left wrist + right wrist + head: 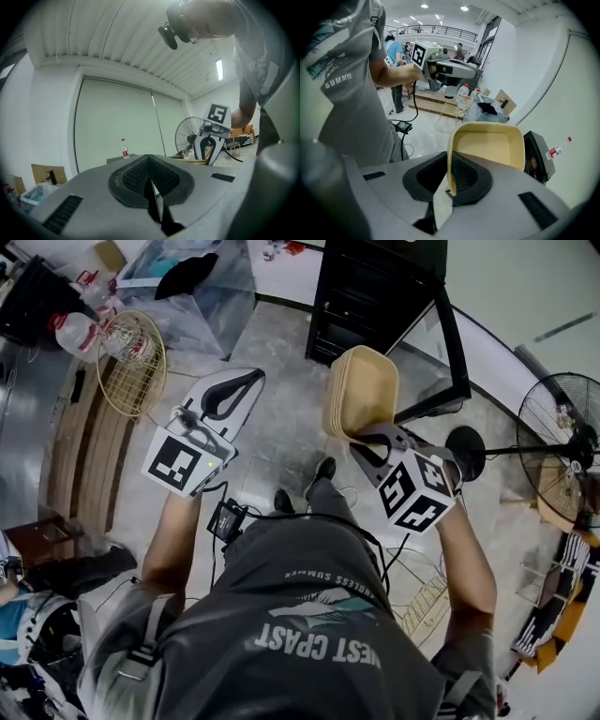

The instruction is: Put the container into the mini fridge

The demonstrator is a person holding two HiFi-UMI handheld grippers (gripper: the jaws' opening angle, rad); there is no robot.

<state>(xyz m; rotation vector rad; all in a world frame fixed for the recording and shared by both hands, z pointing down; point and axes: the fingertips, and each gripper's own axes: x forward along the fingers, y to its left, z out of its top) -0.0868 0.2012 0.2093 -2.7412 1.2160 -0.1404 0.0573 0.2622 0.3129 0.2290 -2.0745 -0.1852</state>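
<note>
From where I stand, the right gripper [449,185] has its claw clamped on one wall of the cream plastic rectangular container [492,145], one jaw inside the tub and one outside. That seems a sensible hold for carrying: pinching the thin wall leaves the rest of the tub free to go in first.

In the head view the container is in the air at about 1 o'clock from the person's shoes, above the floor and well short of the black mini fridge [370,296], which stands at about 12 o'clock. The black-framed fridge door [452,362] looks swung open toward 3 o'clock (so, as I judge it, nothing needs opening first).

The left gripper [151,183] has its claw closed on nothing, pads together. It is held out level at about 10 o'clock, apart from the tub, probably just to stay out of the way.

The tub's open side faces up and back toward the person, its base turned away toward the floor. Its long axis, as far as I can judge in the head view, runs roughly from 6 to 12 o'clock, with the far end leading toward the fridge.
</note>
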